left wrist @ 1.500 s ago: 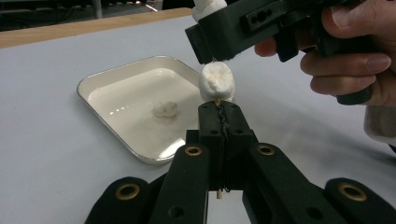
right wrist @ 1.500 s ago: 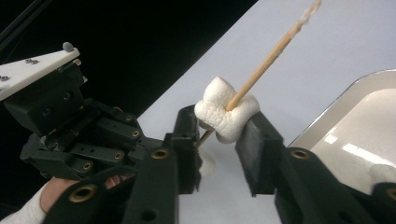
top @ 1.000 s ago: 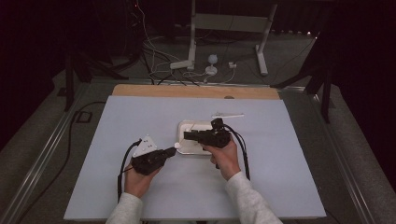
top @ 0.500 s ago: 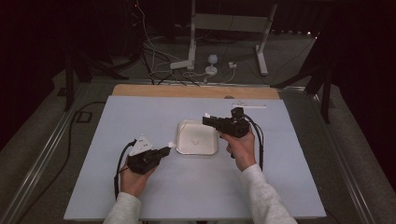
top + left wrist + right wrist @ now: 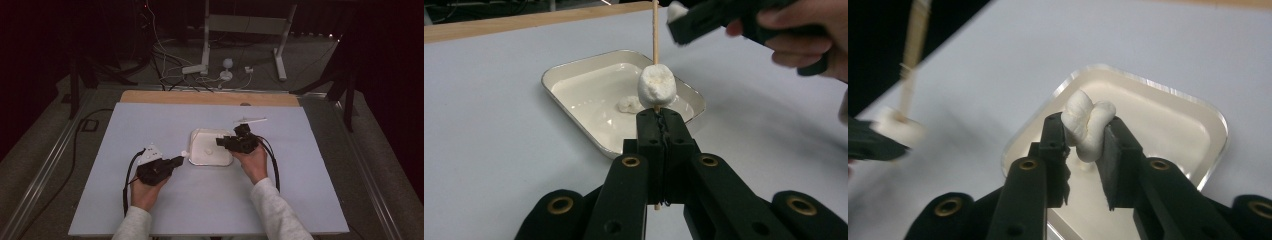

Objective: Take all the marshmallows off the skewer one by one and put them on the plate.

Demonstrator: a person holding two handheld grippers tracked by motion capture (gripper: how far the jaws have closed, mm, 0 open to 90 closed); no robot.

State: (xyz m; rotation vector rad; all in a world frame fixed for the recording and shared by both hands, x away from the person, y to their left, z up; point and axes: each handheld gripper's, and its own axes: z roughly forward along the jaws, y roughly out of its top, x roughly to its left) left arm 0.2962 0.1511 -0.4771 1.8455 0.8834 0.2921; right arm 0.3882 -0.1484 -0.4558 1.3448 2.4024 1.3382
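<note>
A shallow white tray sits mid-table with one loose marshmallow in it. My left gripper rests left of the tray, shut on a thin wooden skewer held upright. One marshmallow is threaded on the skewer just above the jaws. My right gripper hovers at the tray's right side, shut on a squashed marshmallow over the tray. The right gripper shows just beyond the skewer in the left gripper view.
A pale stick-like item lies on the light-blue mat behind the right hand. A wooden strip runs along the table's far edge, with cables and stand legs on the floor beyond.
The right gripper pulled back and right from the tray, then came back toward its right side with a marshmallow. The left gripper stayed almost still.
</note>
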